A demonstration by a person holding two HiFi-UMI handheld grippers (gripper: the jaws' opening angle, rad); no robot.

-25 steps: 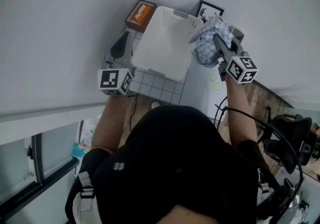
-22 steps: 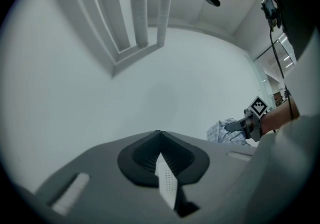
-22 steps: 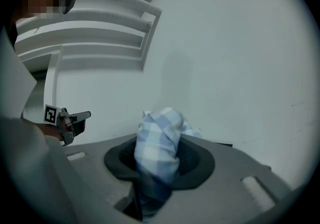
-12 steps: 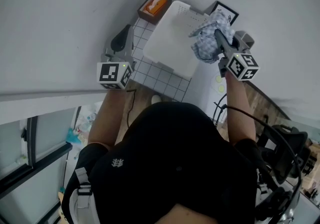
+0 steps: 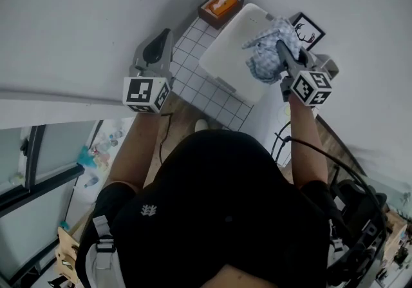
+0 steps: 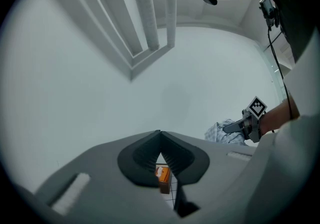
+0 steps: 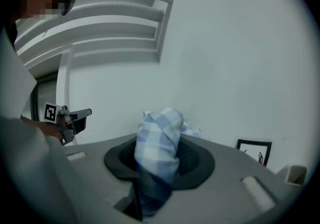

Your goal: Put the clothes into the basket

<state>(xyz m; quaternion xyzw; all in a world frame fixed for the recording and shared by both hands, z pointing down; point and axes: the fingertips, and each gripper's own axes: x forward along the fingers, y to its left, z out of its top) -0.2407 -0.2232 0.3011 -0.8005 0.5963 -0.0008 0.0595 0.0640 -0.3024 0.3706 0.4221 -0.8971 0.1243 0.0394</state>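
Right gripper (image 5: 282, 55) is clamped on a blue checked cloth (image 5: 264, 55). The cloth bunches up between its jaws and hangs above the right side of the white basket (image 5: 230, 45); whether it touches the rim is hard to tell from above. Left gripper (image 6: 160, 137) has its jaws together with nothing in them, and is held near the left edge of the white tiled bench (image 5: 196, 84) that carries the basket. Beyond the basket stand an orange box (image 5: 221, 5) and a framed picture (image 5: 308, 30), close to a plain white wall (image 5: 77, 9). Compared with a second ago, both grippers keep the same grasp, while basket, box and picture sit higher and further right in the head view.
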